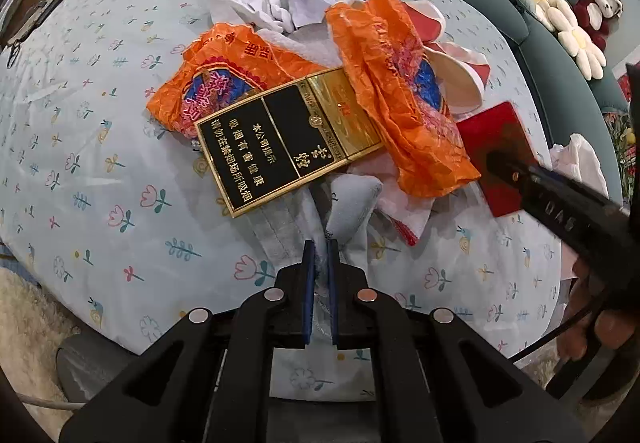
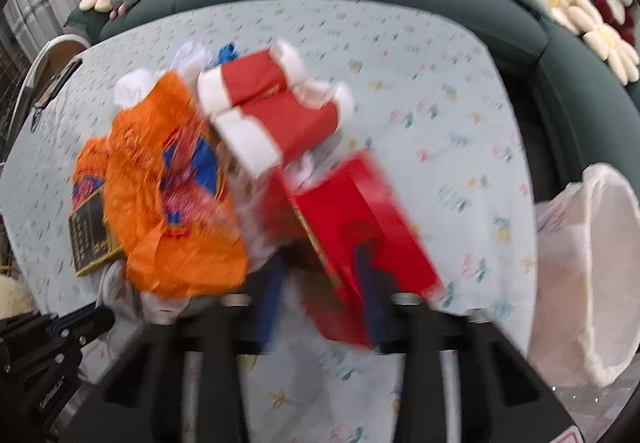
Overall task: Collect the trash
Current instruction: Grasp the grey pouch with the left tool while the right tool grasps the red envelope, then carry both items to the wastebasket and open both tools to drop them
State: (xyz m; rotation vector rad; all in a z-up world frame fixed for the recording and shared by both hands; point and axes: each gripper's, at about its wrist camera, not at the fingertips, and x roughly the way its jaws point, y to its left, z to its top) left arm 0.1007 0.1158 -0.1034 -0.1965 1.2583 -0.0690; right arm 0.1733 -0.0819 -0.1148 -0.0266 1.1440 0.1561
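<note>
We are pinching grey fabric [image 1: 352, 199] in left hand-held gripper [image 1: 320, 255], jaws nearly closed. Right hand-held gripper [image 2: 320, 275] seemingly clamping red box [image 2: 360, 227] (view blurred), lined bin [image 2: 600, 263] lying rightward, nearest right hand.

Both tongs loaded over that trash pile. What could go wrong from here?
1. The left tongs pinch a grey cloth that runs under the black-and-gold cigarette box; pulling may drag or tip the box and the orange wrapper.
2. The right tongs grip the red box at one end, so it could slip before the lined bin. That view is blurred, so the grip is unclear.
</note>
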